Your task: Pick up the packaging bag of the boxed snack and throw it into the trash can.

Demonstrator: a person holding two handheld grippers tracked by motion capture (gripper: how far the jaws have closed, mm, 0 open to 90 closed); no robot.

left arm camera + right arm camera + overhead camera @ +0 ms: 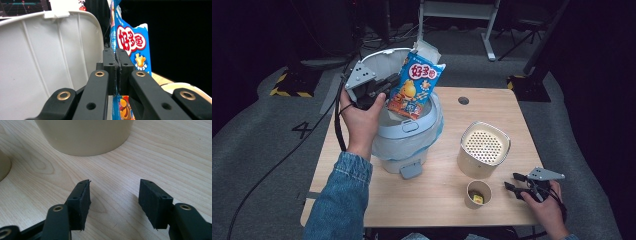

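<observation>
We see one blue snack bag (416, 86), printed with red-and-white characters and an orange cartoon figure, pinched in our left gripper (382, 90) above the one white bin (409, 131); our right gripper (515, 183) rests open, empty, near two beige containers

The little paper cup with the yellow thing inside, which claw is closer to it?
The right claw. It rests open on the table just to the right of the paper cup. The left claw is far off, holding a blue snack bag over the bin.
</observation>
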